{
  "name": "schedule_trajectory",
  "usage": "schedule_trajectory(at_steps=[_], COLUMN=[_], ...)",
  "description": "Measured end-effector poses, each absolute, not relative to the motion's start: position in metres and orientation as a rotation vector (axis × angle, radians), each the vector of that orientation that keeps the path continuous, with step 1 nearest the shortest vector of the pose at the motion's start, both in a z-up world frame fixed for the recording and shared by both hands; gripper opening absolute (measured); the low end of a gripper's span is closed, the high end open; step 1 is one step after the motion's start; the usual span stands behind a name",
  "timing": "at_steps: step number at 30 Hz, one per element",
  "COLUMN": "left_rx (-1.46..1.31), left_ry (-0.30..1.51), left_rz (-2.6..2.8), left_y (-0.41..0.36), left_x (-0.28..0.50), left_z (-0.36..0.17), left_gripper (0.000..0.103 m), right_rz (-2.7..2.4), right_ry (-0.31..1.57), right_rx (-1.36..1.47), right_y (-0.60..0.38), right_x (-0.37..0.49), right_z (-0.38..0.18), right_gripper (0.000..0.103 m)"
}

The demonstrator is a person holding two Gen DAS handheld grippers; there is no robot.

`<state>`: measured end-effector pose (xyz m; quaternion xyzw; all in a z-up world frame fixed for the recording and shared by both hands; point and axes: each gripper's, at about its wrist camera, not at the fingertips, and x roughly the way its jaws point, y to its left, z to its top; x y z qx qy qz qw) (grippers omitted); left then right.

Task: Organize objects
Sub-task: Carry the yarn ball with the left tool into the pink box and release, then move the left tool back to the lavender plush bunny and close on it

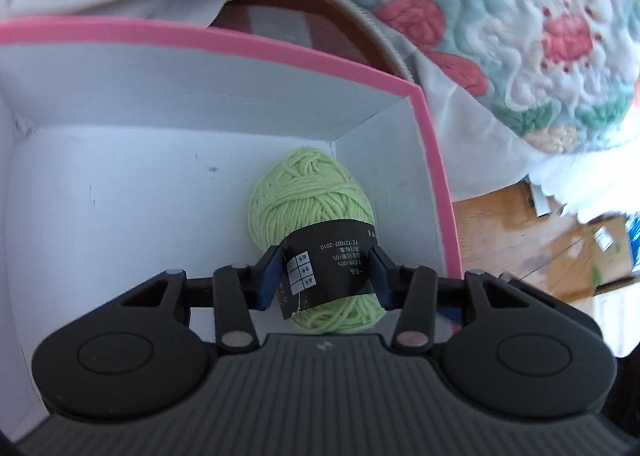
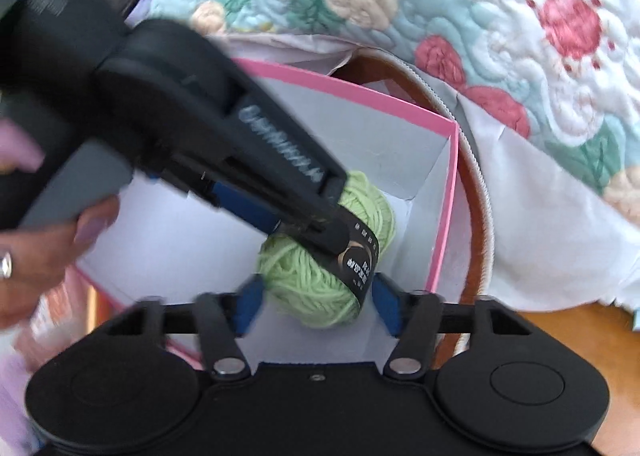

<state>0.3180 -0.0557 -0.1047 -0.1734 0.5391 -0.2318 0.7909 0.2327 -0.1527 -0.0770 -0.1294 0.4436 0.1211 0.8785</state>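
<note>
1. Jaws first: left gripper (image 1: 326,274) pinching the green yarn ball (image 1: 310,200) across its black paper band (image 1: 332,256), blue pads pressed on both sides. Right gripper (image 2: 316,306) spread wide, hovering just beside the same ball, touching nothing as far as visible.

2. Yarn sitting low inside the pink-rimmed box (image 1: 434,160), tucked near the far right corner, looks to be resting on the white floor or right about there. Hard to tell from either view if full weight is down yet.

3. Step in hand, best guess: placing the ball in the box, basically at the drop-off point. Next move probably just calls for opening the left jaws and backing straight out without snagging the band or dragging the ball along. Right side likely only needs to stay clear.

4. Looks of the thing: pale lime yarn, chunky strands, oval skein shape, soft and squishy so should sit fine without rolling much. Band has small white print and a little sticker grid, one edge peeling a bit.

5. Further out: box otherwise showing bare white walls with a few scuffs, floral quilt (image 1: 540,36) bunched behind it, brown curved edge (image 2: 476,216) right beside the box, wooden floor (image 1: 516,228) off to the side.
</note>
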Motion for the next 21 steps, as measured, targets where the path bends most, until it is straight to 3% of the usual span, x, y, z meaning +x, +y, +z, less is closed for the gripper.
schedule_trajectory(at_steps=[6, 16, 21], left_rx=[-0.374, -0.360, -0.297], left_ry=[1.111, 1.159, 1.168], left_rz=[-0.517, -0.421, -0.371], left_y=[-0.062, -0.067, -0.071], left_x=[0.320, 0.330, 0.321], left_z=[-0.094, -0.108, -0.096], left_gripper=[0.041, 0.034, 0.034], right_rz=[0.171, 0.162, 0.195], right_ry=[0.879, 0.844, 0.873], right_rx=[-0.331, -0.234, -0.111], right_y=[-0.150, -0.164, -0.187], right_x=[0.234, 0.237, 0.215], right_z=[-0.090, -0.086, -0.069], right_gripper=[0.022, 0.024, 0.032])
